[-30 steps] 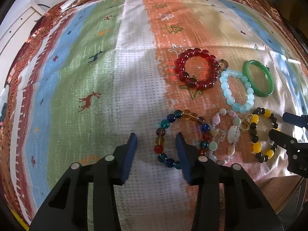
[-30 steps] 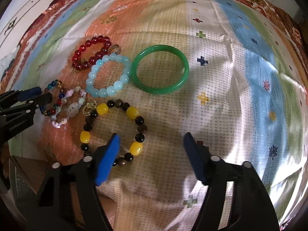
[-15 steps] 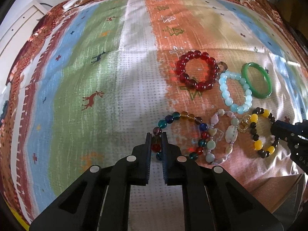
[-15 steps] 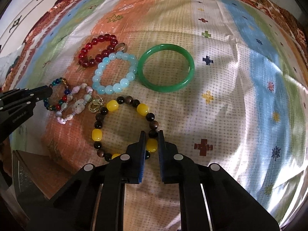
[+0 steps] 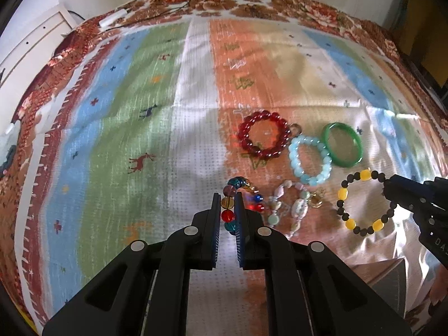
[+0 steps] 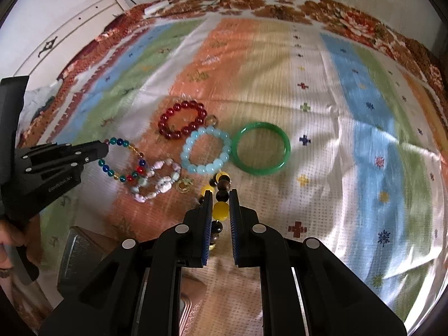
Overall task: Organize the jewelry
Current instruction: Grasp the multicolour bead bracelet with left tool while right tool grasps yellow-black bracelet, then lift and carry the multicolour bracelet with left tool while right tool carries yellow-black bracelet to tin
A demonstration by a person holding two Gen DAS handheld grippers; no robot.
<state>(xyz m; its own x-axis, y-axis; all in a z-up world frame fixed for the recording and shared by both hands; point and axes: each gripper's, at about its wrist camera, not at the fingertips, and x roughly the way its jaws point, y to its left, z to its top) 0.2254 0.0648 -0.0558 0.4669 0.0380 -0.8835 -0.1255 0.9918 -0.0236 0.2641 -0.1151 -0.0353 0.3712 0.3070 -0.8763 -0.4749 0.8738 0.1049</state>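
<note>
My left gripper (image 5: 227,196) is shut on the multicoloured bead bracelet (image 5: 228,214) and holds it lifted off the striped cloth; it also shows in the right wrist view (image 6: 123,162). My right gripper (image 6: 219,193) is shut on the black-and-yellow bead bracelet (image 6: 220,212), which hangs open in the left wrist view (image 5: 364,204). On the cloth lie a red bead bracelet (image 5: 263,138), a pale blue bead bracelet (image 5: 309,159), a green bangle (image 5: 342,148) and a shell bracelet with a gold charm (image 5: 291,207).
The striped patterned cloth (image 5: 140,112) covers the whole surface, with a floral border at the back. A white cabinet (image 6: 70,30) stands at the left. A grey box edge (image 6: 81,254) sits near the front below the cloth.
Both grippers closed half a second ago and have now lifted: the left raised the multicoloured bracelet, the right raised the black-and-yellow one. Both cameras sit higher above the cloth.
</note>
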